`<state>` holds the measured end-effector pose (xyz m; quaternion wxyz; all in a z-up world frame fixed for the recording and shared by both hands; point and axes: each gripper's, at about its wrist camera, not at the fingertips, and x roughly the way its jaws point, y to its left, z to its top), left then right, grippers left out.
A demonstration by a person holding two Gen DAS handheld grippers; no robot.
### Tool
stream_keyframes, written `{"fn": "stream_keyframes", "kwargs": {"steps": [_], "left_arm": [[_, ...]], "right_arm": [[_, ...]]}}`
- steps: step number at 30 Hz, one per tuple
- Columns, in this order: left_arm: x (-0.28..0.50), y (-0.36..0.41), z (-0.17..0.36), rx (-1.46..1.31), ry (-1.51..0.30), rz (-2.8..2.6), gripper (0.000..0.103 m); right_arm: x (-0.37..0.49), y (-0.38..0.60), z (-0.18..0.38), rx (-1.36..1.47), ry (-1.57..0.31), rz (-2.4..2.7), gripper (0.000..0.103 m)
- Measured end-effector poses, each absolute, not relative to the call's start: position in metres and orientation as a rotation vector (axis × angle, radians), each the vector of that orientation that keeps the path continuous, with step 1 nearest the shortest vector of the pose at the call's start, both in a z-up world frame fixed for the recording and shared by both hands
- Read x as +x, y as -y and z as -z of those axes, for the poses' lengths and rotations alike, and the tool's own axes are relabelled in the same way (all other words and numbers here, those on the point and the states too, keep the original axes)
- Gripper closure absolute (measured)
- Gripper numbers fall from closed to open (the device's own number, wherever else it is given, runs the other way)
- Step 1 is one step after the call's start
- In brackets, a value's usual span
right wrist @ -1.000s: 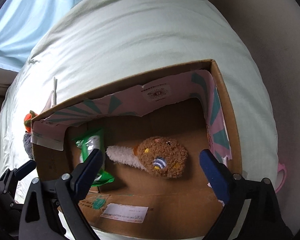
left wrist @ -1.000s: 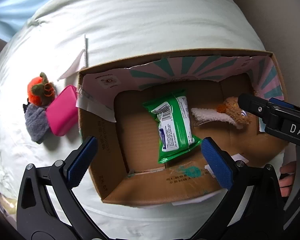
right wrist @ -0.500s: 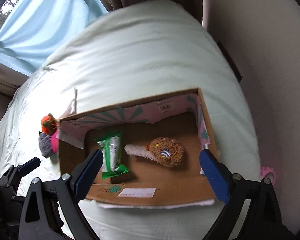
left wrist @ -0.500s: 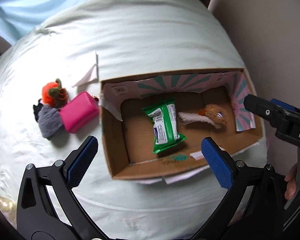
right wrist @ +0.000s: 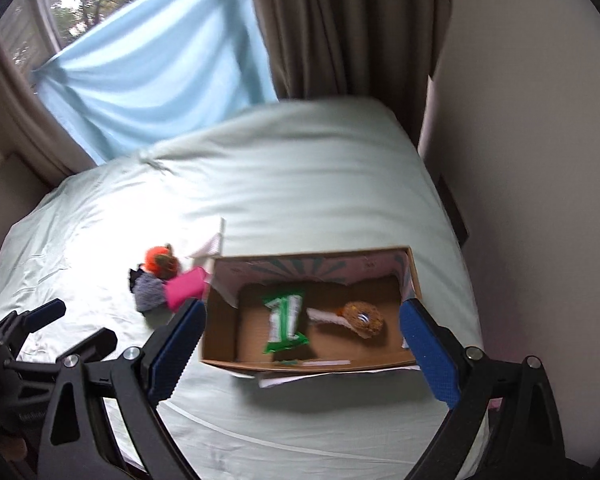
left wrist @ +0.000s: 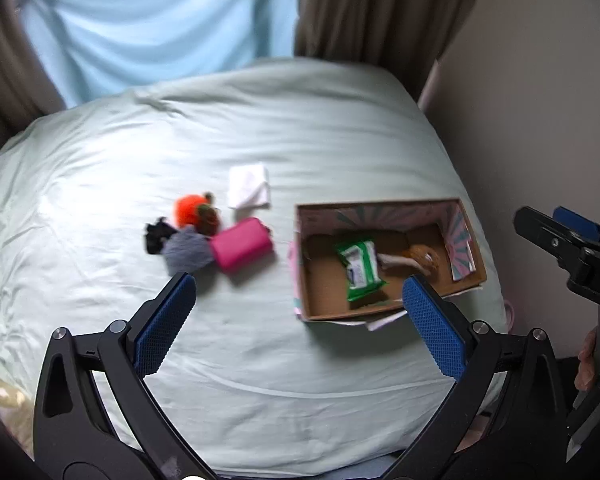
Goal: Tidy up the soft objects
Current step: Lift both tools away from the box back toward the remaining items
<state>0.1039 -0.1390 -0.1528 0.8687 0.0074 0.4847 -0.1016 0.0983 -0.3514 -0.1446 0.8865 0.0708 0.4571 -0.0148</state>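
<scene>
An open cardboard box (left wrist: 466, 280) (right wrist: 220, 320) sits on the right side of the pale green bed. Inside it lie a green wipes pack (left wrist: 360, 268) (right wrist: 285, 320) and a brown plush toy with a white tail (left wrist: 422, 258) (right wrist: 362, 318). Left of the box, on the bedding, cluster a pink pouch (left wrist: 242, 248) (right wrist: 186, 287), a grey fuzzy item (left wrist: 188, 254) (right wrist: 149, 296), a black item (left wrist: 156, 236), an orange plush (left wrist: 194, 210) (right wrist: 160, 260) and a white folded cloth (left wrist: 248, 186) (right wrist: 210, 246). My left gripper (left wrist: 300, 322) and right gripper (right wrist: 300, 350) hang open and empty, high above the bed.
A beige wall (left wrist: 540, 100) runs along the bed's right side. Brown curtains (right wrist: 340, 28) and a light blue drape (right wrist: 152, 80) hang behind the bed. A hand (left wrist: 586, 364) holding the right gripper shows at the far right of the left wrist view.
Both grippers have pulled up and back from the box, so the whole bed and curtains come into view. The box contents have not moved.
</scene>
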Motion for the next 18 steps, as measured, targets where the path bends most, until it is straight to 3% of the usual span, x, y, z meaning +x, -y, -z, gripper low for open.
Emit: {"fn": "stream_keyframes", "kwargs": {"steps": [11,18], "left_arm": [[0.055,0.021,0.099,-0.040,-0.868,0.141,0.000],[0.037,-0.045,0.093,-0.057,-0.836,0.110,0.000]], "right_arm": [[0.052,0.262,0.095,0.098,-0.792,-0.001,0.007],[0.038,0.209,0.084,0.076,-0.723,-0.014,0.007]]}}
